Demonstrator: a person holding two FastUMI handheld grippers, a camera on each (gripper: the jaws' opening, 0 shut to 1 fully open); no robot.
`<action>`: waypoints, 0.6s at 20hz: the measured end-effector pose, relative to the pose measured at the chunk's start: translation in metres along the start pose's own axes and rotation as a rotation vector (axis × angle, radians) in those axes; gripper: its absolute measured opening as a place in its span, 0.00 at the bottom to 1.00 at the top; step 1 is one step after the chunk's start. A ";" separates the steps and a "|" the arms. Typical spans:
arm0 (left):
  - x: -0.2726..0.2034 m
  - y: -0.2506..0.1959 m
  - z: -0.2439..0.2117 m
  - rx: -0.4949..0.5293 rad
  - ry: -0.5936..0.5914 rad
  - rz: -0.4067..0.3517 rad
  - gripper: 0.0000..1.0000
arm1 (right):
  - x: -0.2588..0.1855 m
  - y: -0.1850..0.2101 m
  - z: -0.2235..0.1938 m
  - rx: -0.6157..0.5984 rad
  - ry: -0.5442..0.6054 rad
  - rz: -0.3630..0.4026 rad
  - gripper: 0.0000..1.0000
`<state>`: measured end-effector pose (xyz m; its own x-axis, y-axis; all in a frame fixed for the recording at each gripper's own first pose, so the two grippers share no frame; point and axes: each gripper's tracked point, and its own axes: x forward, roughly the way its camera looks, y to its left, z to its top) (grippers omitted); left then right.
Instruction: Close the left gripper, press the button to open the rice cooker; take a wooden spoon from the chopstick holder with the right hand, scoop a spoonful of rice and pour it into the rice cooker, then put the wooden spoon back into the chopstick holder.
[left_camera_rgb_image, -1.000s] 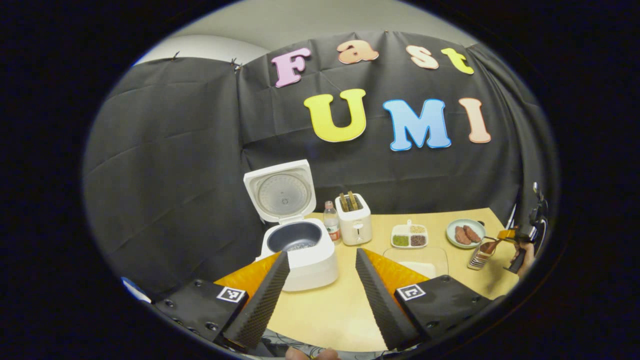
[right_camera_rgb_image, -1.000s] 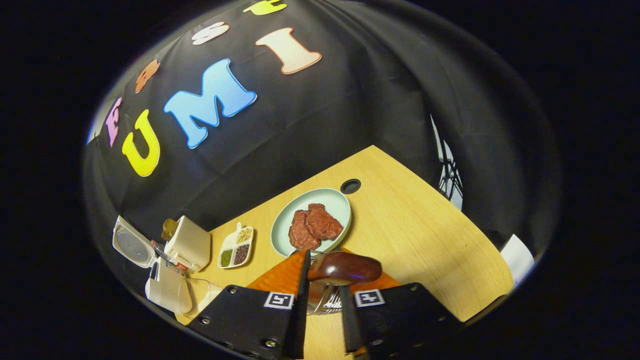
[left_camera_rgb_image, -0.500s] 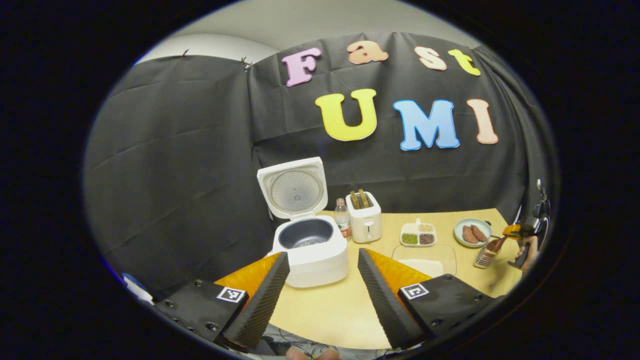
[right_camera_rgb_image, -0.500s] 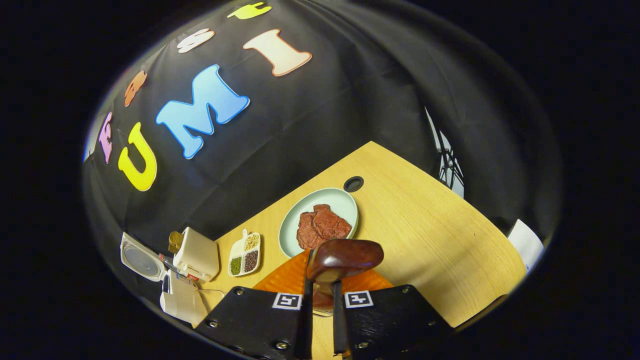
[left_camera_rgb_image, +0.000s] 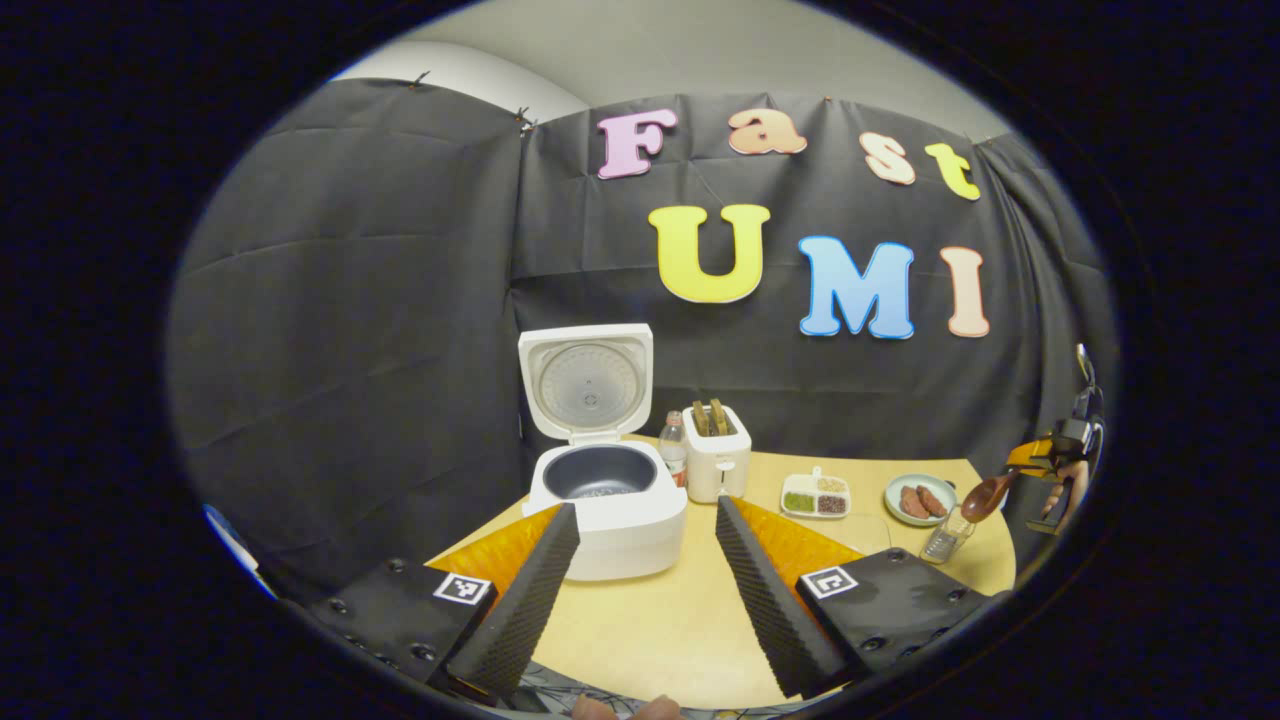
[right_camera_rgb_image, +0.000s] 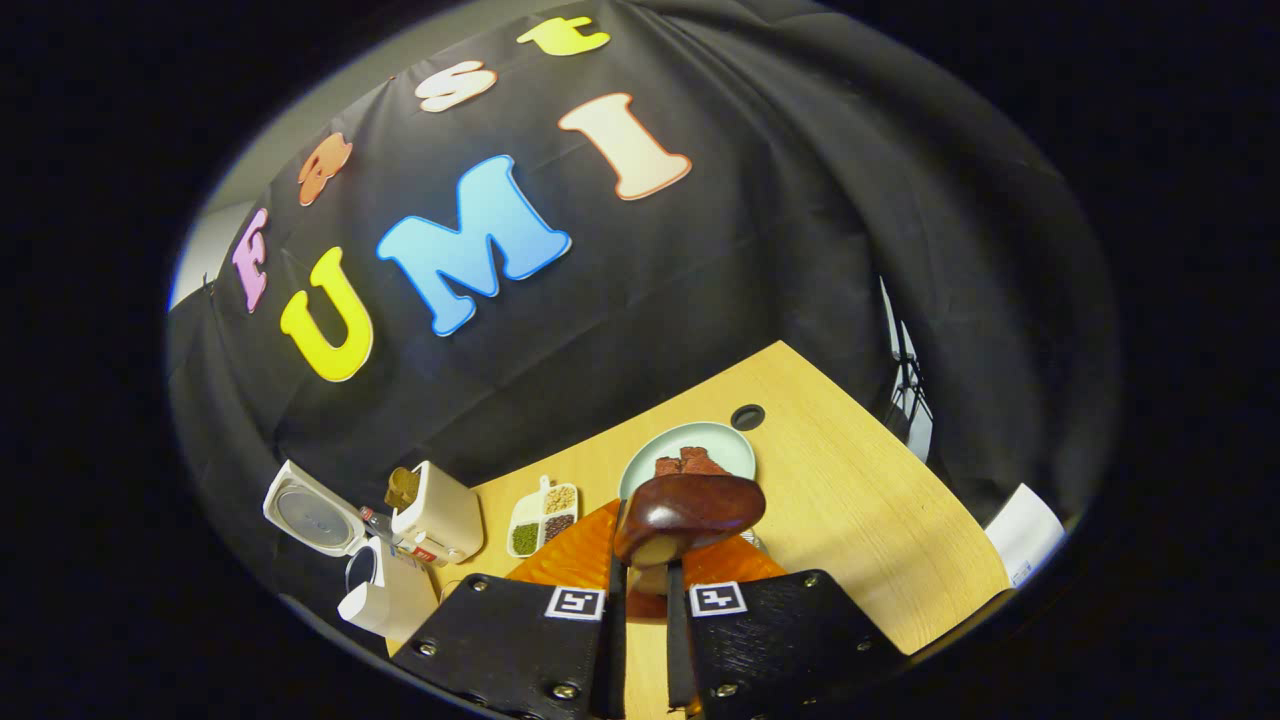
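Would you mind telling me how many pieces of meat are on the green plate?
2: in the left gripper view the pieces of meat lie side by side on the green plate. In the right gripper view the wooden spoon covers part of them.

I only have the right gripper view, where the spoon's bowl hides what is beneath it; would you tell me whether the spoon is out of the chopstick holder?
Observer: Yes, as far as I can tell. In the left gripper view the spoon hangs just above and beside the chopstick holder, with its handle in the right gripper.
Operator: Thank you. What is the left gripper doing?
Observer: The left gripper is open, its fingers spread wide, and it hangs in front of the rice cooker without touching it.
Operator: And can you see inside the cooker?
Observer: Yes. Its dark inner pot looks nearly empty, with only a faint pale scatter at the bottom.
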<state>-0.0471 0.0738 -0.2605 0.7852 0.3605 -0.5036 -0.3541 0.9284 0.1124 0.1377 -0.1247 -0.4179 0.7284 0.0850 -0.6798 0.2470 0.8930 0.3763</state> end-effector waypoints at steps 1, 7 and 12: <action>-0.002 0.009 0.001 -0.004 -0.015 -0.010 1.00 | -0.009 0.022 -0.003 -0.020 -0.001 0.016 0.17; -0.016 0.076 -0.004 -0.078 -0.045 -0.073 0.98 | -0.032 0.168 -0.054 -0.160 0.014 0.126 0.17; -0.018 0.114 0.001 -0.098 -0.048 -0.072 0.92 | 0.000 0.215 -0.112 -0.271 0.095 0.129 0.17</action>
<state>-0.1007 0.1729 -0.2380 0.8331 0.2990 -0.4653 -0.3418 0.9398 -0.0080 0.1190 0.1171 -0.4072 0.6766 0.2352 -0.6978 -0.0323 0.9562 0.2909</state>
